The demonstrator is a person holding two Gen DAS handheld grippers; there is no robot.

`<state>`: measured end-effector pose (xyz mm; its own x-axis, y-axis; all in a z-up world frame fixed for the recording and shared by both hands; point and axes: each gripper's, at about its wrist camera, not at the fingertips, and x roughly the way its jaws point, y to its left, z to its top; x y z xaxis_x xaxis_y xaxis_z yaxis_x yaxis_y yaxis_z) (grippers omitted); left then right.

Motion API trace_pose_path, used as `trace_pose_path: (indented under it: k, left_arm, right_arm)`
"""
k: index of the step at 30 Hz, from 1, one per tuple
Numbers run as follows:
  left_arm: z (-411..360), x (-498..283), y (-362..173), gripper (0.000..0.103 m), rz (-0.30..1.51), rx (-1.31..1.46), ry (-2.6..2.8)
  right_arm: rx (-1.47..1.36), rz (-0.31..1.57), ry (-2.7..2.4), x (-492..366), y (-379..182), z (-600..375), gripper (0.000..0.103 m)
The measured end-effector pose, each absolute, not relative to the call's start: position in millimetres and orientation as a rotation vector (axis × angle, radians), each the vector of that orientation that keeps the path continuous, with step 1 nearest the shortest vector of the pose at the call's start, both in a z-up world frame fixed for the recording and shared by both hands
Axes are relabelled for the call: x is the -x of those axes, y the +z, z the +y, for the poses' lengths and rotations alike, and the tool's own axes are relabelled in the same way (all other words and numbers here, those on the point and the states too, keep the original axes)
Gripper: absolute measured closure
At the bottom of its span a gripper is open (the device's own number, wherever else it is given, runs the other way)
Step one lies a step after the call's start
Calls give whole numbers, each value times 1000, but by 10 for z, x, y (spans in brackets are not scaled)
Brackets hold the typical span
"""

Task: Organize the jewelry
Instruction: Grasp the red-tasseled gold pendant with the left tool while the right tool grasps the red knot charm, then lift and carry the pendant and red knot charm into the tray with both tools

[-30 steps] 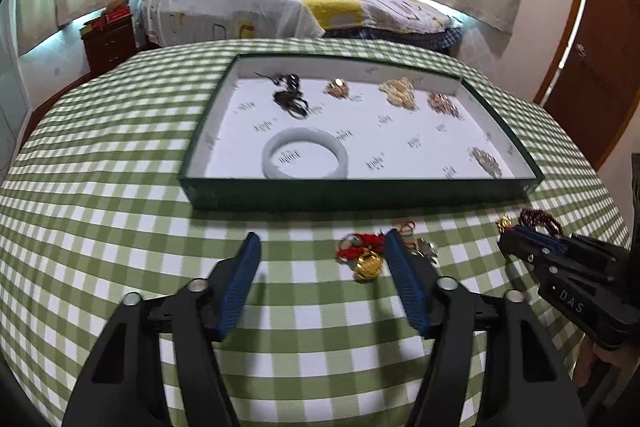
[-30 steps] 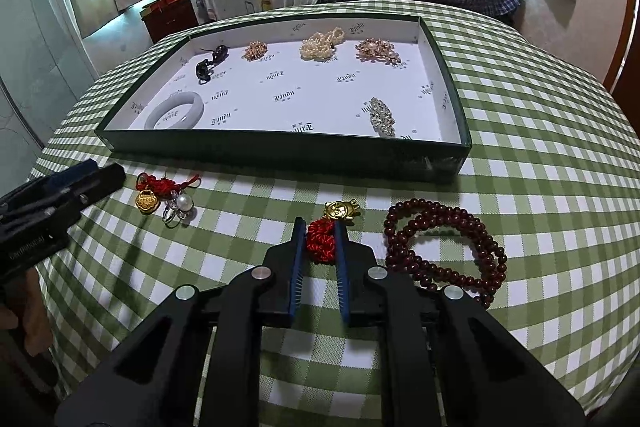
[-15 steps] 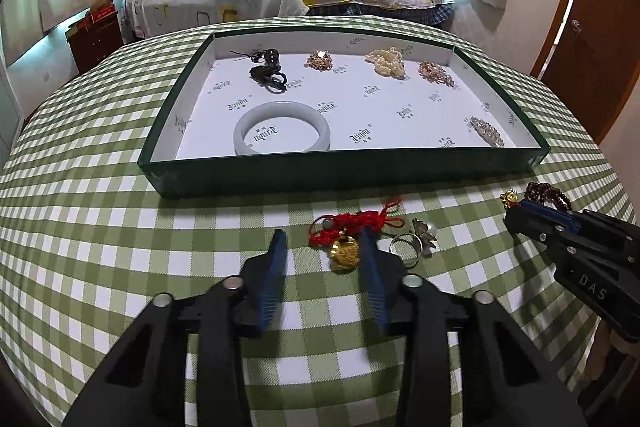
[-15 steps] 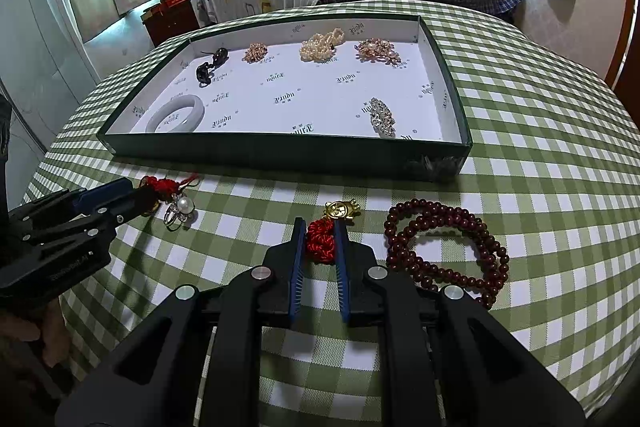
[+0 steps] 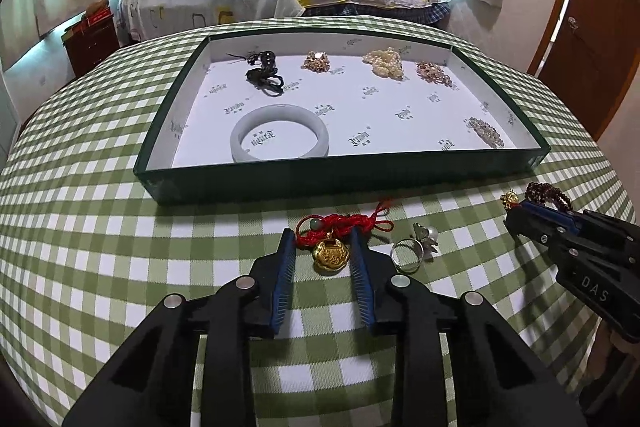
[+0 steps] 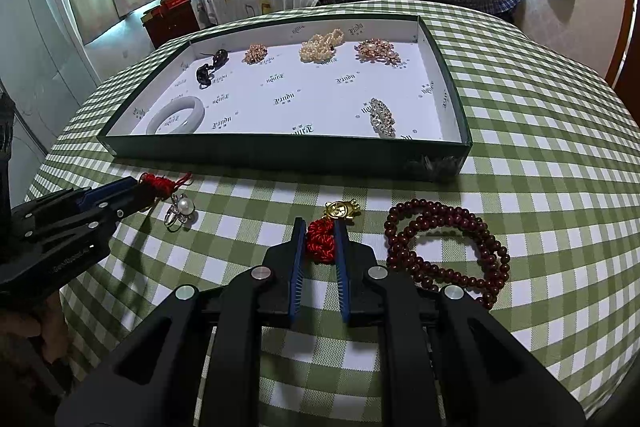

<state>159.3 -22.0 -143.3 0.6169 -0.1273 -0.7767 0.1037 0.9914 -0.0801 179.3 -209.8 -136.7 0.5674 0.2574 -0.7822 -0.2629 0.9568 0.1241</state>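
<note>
A gold lock pendant (image 5: 328, 257) on a red cord (image 5: 348, 223) lies on the checked cloth between the fingers of my left gripper (image 5: 321, 235). Its jaws are closing, and a gap still shows on each side of the pendant. My right gripper (image 6: 320, 225) is shut on the red knot (image 6: 320, 243) of a gold charm (image 6: 340, 209). The charm rests on the cloth. The green tray (image 5: 344, 183) beyond holds a white bangle (image 5: 280, 110), a black cord piece (image 5: 264, 75) and several beaded pieces.
A pearl ring (image 5: 432, 235) lies just right of the left gripper. A dark red bead bracelet (image 6: 416, 205) sits right of the right gripper. The tray's front wall (image 6: 280, 151) stands close ahead. A bed and a wooden door are behind the round table.
My left gripper came forward around the gold lock pendant and its jaws narrowed a lot. The right gripper stayed still, shut on the red knot.
</note>
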Motion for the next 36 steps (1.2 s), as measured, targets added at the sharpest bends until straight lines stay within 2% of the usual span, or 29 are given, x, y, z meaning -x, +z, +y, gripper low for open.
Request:
trace_pose_path:
  k: [5,27,36]
  left_arm:
    - [-206,-1569,-1431,95,890,38,-155]
    - [-69,-1433,-1252,95,841,55,-136]
    - [-37,-1390,-1055,95,790,63,-128]
  right_arm:
    - [6,918,306,-1793,-1370,-2100,88]
    - [5,897,305,-1754,-1330,-2077,89]
    - [22,841,312,-1712,-1127,-2049,89]
